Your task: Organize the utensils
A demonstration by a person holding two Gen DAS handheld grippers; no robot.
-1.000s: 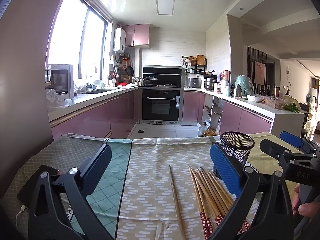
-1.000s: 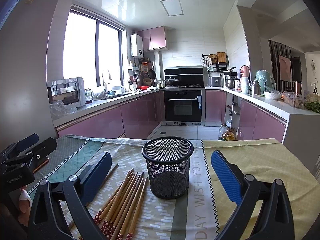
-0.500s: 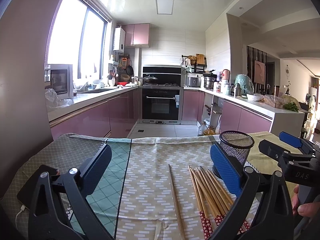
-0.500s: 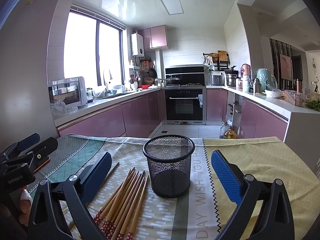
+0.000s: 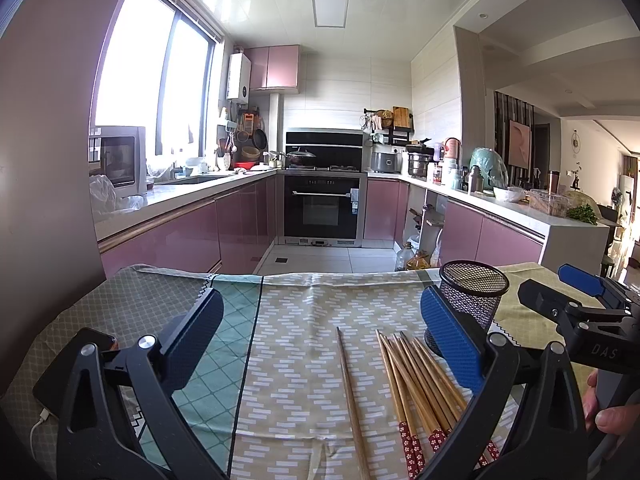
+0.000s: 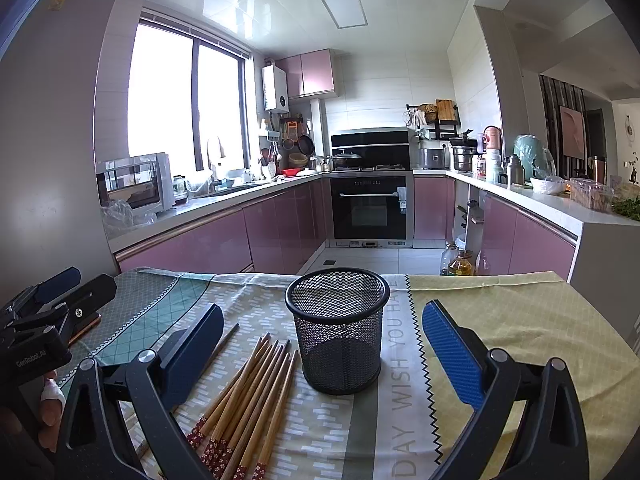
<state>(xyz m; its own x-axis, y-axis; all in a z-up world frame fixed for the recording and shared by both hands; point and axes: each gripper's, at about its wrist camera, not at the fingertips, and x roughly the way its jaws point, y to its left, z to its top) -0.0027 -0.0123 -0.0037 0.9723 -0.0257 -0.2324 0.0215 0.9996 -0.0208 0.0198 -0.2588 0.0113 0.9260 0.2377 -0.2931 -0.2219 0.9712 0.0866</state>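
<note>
1. Left wrist view: the left hand-held gripper [image 5: 320,332] hangs over the bench, blue pads spread wide, released, nothing between them.
2. Under it lies the patchwork tablecloth [image 5: 296,332] in grey, teal and beige. One single wooden chopstick [image 5: 350,392] lies alone on the beige panel, pointing away from the camera.
3. Just right of it, the bundle of wooden chopsticks with red flowered ends [image 5: 416,388] lies fanned flat, partly hidden by the right pad.
4. Behind that pad stands the black wire-mesh cylinder holder [image 5: 474,296], upright, close to the bundle's far tips.
5. Far right, the right hand-held gripper [image 5: 560,300] comes in from the side; fingers of the holding hand [image 5: 604,408] show below it.
6. A dark phone with a white cable [image 5: 72,364] lies at the bench's left edge.
7. Right wrist view: the right hand-held gripper [image 6: 322,344] is also released, pads wide apart, holding nothing.
8. The mesh holder [image 6: 338,328] stands between the pads, farther out, on the strip of printed letters; nothing shows inside it.
9. The bundle [image 6: 248,396] lies just left of the holder's base, red ends toward the camera; the single chopstick [image 6: 222,344] lies apart, farther left.
10. The left gripper [image 6: 48,312] shows at the left edge.
</note>
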